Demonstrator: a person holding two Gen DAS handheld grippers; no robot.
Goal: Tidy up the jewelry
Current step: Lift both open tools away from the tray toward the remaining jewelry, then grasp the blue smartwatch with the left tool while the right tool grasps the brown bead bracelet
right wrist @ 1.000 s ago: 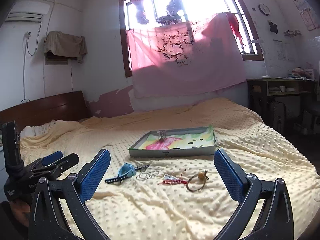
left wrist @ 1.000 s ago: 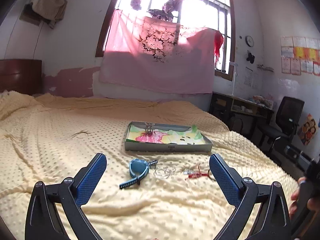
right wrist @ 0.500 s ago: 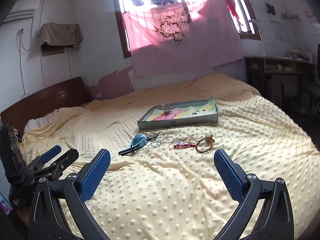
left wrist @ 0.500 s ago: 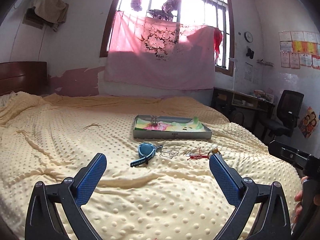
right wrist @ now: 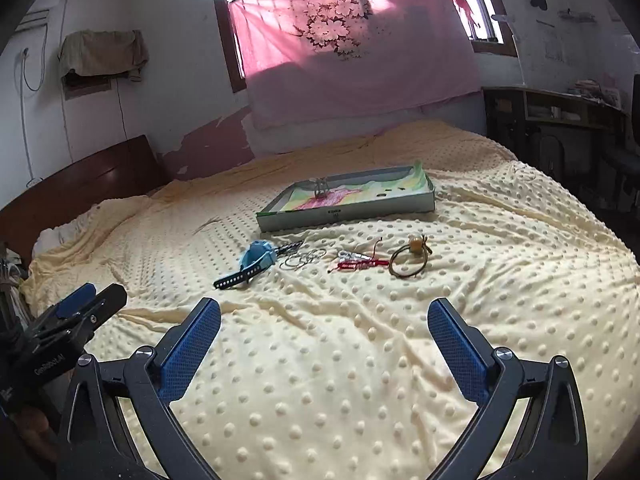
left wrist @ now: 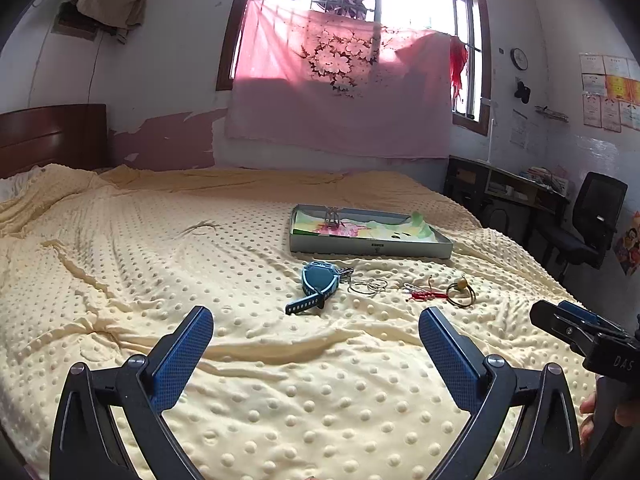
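While both grippers hung above the yellow dotted bedspread (left wrist: 168, 248), neither touched any item. The left gripper (left wrist: 316, 334) occupied the lower part of the left wrist frame with its blue-padded fingers (left wrist: 182, 354) spread wide and nothing between them. The right gripper (right wrist: 324, 326) sat likewise at the bottom of the right wrist frame, its jaws spread apart and empty.

The jewelry lay in a row at the centre of each frame, well ahead of the fingertips. From left to right in the right wrist frame: a blue watch (right wrist: 256, 258) with a dark strap, a cluster of thin silver bangles (right wrist: 302, 259) just beside it, a red cord bracelet (right wrist: 358, 265), and a brown cord loop (right wrist: 408, 264) with a pale bead. A shallow grey tray (right wrist: 348, 210) with a colourful printed floor stood just behind the row. One small metallic piece (right wrist: 321, 189) stood inside the tray near its far left corner.
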